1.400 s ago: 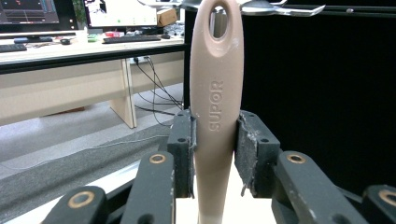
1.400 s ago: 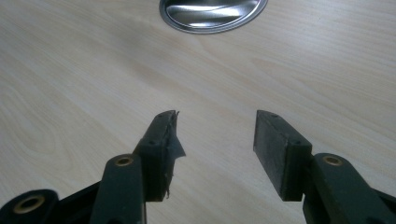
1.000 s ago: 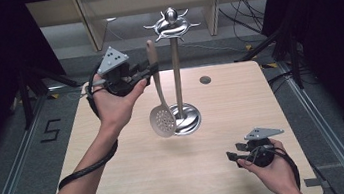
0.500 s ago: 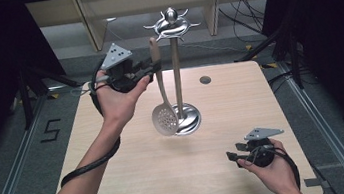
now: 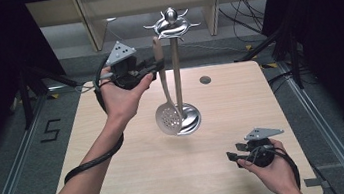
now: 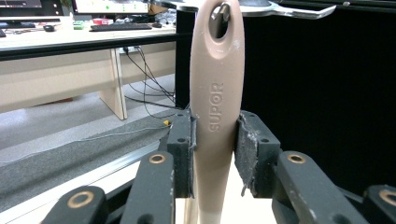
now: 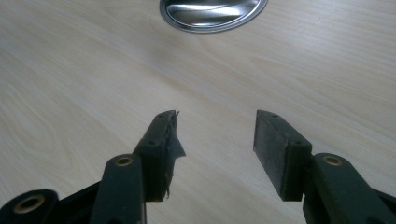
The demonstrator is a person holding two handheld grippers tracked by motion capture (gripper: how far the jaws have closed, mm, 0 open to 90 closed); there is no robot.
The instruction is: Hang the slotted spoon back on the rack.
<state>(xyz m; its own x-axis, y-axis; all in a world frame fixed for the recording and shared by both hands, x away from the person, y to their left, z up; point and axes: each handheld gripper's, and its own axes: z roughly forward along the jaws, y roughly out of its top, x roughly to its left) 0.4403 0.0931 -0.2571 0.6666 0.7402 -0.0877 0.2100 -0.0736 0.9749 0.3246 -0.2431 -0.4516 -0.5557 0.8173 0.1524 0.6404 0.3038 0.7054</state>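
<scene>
While my left hand-held gripper [image 5: 153, 68] pinches the skimmer [image 5: 166, 95] by its handle, high view shows it raised a bit over the last second and moved closer to the rack [image 5: 176, 71]; its bowl hangs clear of the table [image 5: 136, 182], in front of the rack base. My right hand-held gripper [image 5: 238, 153] sits idle near the table's front right corner, unmoved.

Left gripper view: pads tight on the handle [image 6: 215, 93], upright. Handle hole sits right at a hook tip [image 6: 223, 10]; I can't tell if it's threaded. Likely hanging it.

Right gripper view: right hand-held gripper [image 7: 215, 128] spread, empty, over bare table; rack base [image 7: 212, 14] ahead.
</scene>
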